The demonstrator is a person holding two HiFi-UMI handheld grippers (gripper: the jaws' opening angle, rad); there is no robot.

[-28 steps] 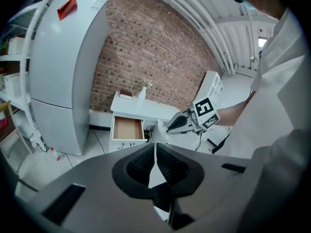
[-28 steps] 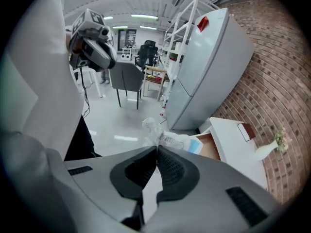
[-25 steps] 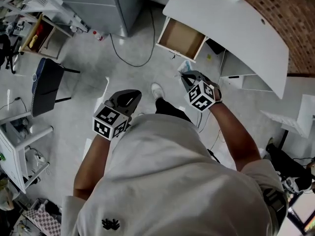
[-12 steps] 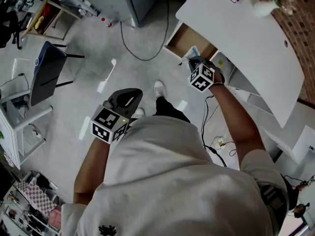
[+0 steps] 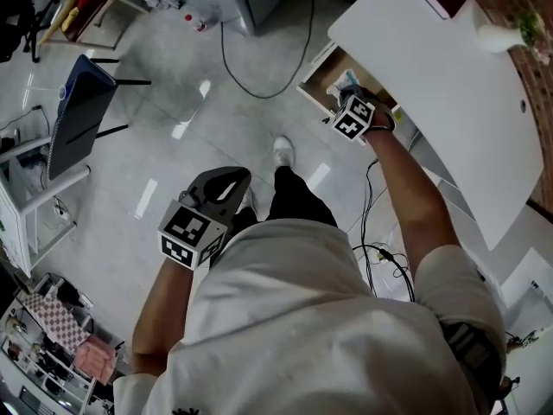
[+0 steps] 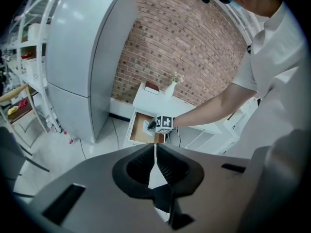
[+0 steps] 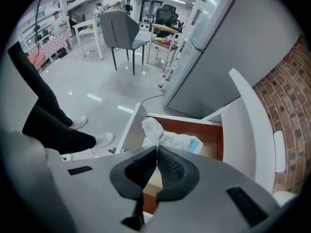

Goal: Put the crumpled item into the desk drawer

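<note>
Pinching the crumpled item at their very tips, the right tongs are clenched on a fold of it. The rest of the pale, blue-edged wad bulges just beyond the tips and trails off to their right, so its long axis runs crosswise to the jaws. Directly under and ahead of it lies the open drawer, its brown floor bare past the wad. The release therefore looks to call for only a short drop straight down from the tips. Whether the item's lower edge already touches the drawer floor cannot be told, because the tongs' own body hides the near part of the drawer. In the head view the marker cube hides most of the wad, leaving only a small pale scrap showing. Beyond the drawer and to the right of the tips the white tabletop overhangs it. The left tongs are clenched with nothing between the jaws, held low by the person's waist and well apart from the drawer, so the right hand is plainly the nearer one.
</note>
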